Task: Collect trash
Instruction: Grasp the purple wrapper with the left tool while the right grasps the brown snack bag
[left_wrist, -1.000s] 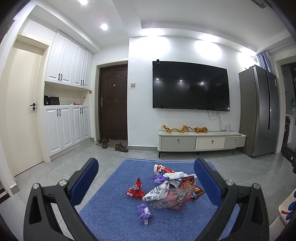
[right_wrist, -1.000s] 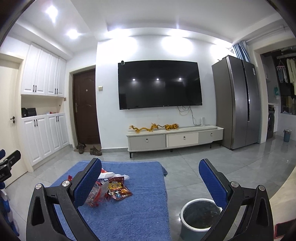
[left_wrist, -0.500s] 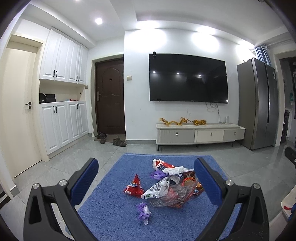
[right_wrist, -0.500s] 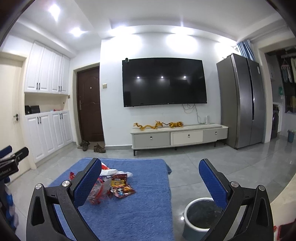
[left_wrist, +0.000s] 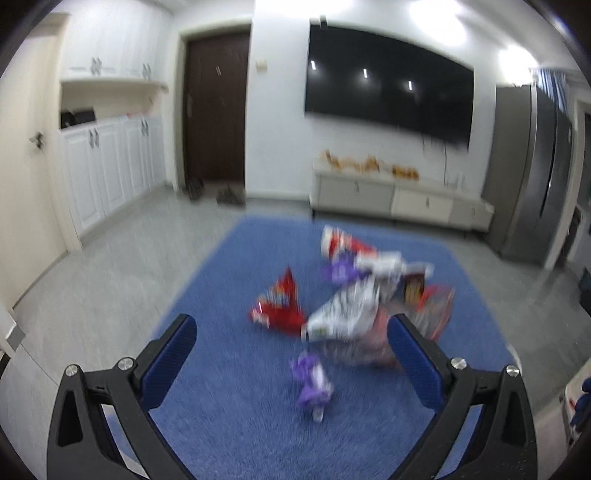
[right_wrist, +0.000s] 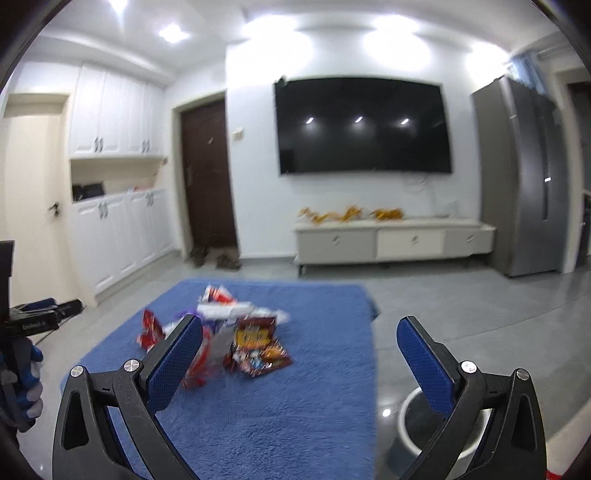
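Observation:
A heap of snack wrappers lies on a blue rug. It holds a red bag, a white bag and a purple wrapper nearest me. My left gripper hovers open above the rug, with the purple wrapper between its fingers' lines and below them. In the right wrist view the heap sits left of centre on the rug. My right gripper is open and holds nothing. A grey bin stands on the floor behind its right finger.
A TV cabinet stands under a wall TV. A grey fridge is at the right, white cupboards and a brown door at the left. Shoes lie by the door. A gloved hand holds the other gripper.
Both views have tilted down and moved closer to the heap, which now looks larger. The left view is blurred from motion. Both grippers stay open.

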